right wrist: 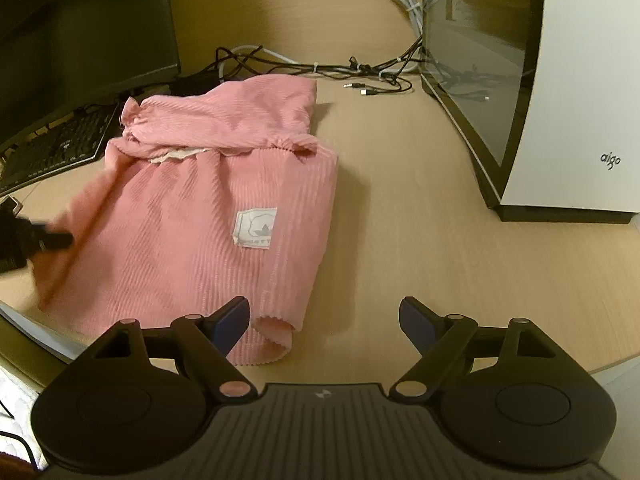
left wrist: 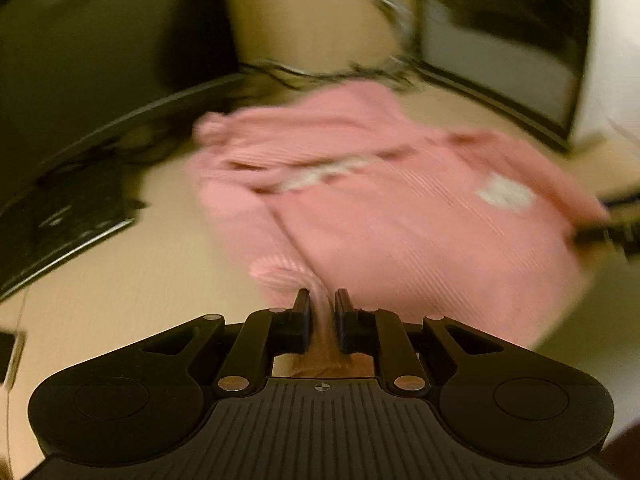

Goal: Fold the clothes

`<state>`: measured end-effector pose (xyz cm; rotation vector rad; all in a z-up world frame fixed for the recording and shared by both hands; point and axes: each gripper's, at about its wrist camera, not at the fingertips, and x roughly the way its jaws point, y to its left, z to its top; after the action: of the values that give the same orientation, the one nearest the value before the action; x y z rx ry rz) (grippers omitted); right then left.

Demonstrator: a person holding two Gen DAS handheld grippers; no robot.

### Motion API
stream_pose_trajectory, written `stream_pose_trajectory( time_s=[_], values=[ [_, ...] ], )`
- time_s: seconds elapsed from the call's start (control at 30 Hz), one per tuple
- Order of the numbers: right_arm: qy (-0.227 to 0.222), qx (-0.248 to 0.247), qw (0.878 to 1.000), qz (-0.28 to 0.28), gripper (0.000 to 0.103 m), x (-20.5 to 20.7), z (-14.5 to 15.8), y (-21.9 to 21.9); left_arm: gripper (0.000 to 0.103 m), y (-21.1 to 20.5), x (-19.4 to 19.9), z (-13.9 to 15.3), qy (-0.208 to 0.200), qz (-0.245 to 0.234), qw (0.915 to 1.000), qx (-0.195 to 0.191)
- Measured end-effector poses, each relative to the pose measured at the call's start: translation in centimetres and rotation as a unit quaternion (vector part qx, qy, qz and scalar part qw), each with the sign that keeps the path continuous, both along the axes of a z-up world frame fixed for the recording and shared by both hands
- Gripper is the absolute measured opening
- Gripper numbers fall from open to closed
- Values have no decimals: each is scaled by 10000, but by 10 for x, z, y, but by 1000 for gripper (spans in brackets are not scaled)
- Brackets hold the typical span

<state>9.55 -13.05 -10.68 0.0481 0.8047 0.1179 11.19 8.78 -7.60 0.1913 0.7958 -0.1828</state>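
Note:
A pink ribbed garment (right wrist: 192,240) with a white label (right wrist: 254,227) lies crumpled on the wooden table (right wrist: 400,220). In the blurred left wrist view my left gripper (left wrist: 322,308) is shut on a fold of this pink garment (left wrist: 380,200) at its near edge, and the cloth runs up between the pads. The right wrist view shows that left gripper (right wrist: 60,238) as a dark blur at the garment's left side. My right gripper (right wrist: 323,308) stands open over the garment's near hem, with its left fingertip above the cloth and nothing pinched.
A white computer case (right wrist: 580,100) with a glass side stands at the right. A dark monitor (right wrist: 80,32) and a black keyboard (right wrist: 60,140) are at the left. Tangled cables (right wrist: 320,66) lie behind the garment. The table's edge curves close on the near right.

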Motion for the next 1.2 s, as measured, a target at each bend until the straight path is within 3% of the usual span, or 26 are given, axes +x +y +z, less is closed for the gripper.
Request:
stream_pose_trajectory(
  time_s=[0.1,0.2,0.3,0.37,0.4,0.43,0.47,0.5,0.57,0.6,0.67,0.7,0.77,0.83,0.9,0.97,1.0,1.1,1.17,1.2],
  values=[
    [-13,263,9996,-90,83,-3,3,-8,24,-3,0,-9,236,-140,9996,-77],
    [121,924,9951,-330,83,-4,1,-23,37,3,-3,-12,388,-76,9986,-345],
    [213,1557,9852,-688,82,1,-8,-35,40,8,-6,-13,423,25,9980,-473],
    [194,1791,9805,-783,71,5,-11,-37,40,8,-7,-14,439,96,9975,-551],
    [217,1868,9792,-765,58,10,-13,-35,40,10,-7,-13,454,147,9970,-606],
    [242,1939,9779,-743,36,15,-14,-34,40,11,-7,-13,470,203,9965,-665],
    [270,1949,9780,-697,21,21,-14,-31,40,12,-7,-13,485,254,9959,-723],
    [219,1803,9812,-648,3,27,-9,-27,40,13,-6,-12,498,293,9954,-762],
    [-227,1171,9924,-305,3,35,15,-9,40,15,-6,-11,522,345,9948,-801],
    [-361,671,9968,249,3,35,27,10,40,15,-7,-11,533,345,9947,-803],
    [-611,-348,9883,1357,3,33,49,49,40,15,-8,-11,552,298,9950,-776],
    [-647,-920,9743,1949,3,26,48,70,40,14,-9,-11,553,253,9955,-732],
    [-556,-1933,9326,2998,3,8,30,102,41,13,-9,-10,547,176,9963,-638],
    [-585,-2900,8784,3754,4,-11,5,123,43,12,-9,-9,544,114,9969,-564],
    [-611,-3416,8409,4153,5,-23,-12,131,45,13,-9,-7,551,39,9969,-559],
    [-586,-3506,8266,4362,8,-28,-17,133,51,13,-9,-4,561,-94,9966,-602],
    [-591,-3491,8270,4368,8,-27,-17,133,54,13,-9,-3,565,-180,9962,-642],
    [-500,-3228,8439,4256,9,-20,-13,130,63,11,-9,-2,603,-164,9960,-646],
    [-485,-3091,8542,4153,9,-18,-12,126,81,17,-5,-3,568,236,9958,-684],
    [-495,-3037,8591,4091,8,-18,-13,123,83,22,-3,-4,549,494,9942,-780]
  ],
)
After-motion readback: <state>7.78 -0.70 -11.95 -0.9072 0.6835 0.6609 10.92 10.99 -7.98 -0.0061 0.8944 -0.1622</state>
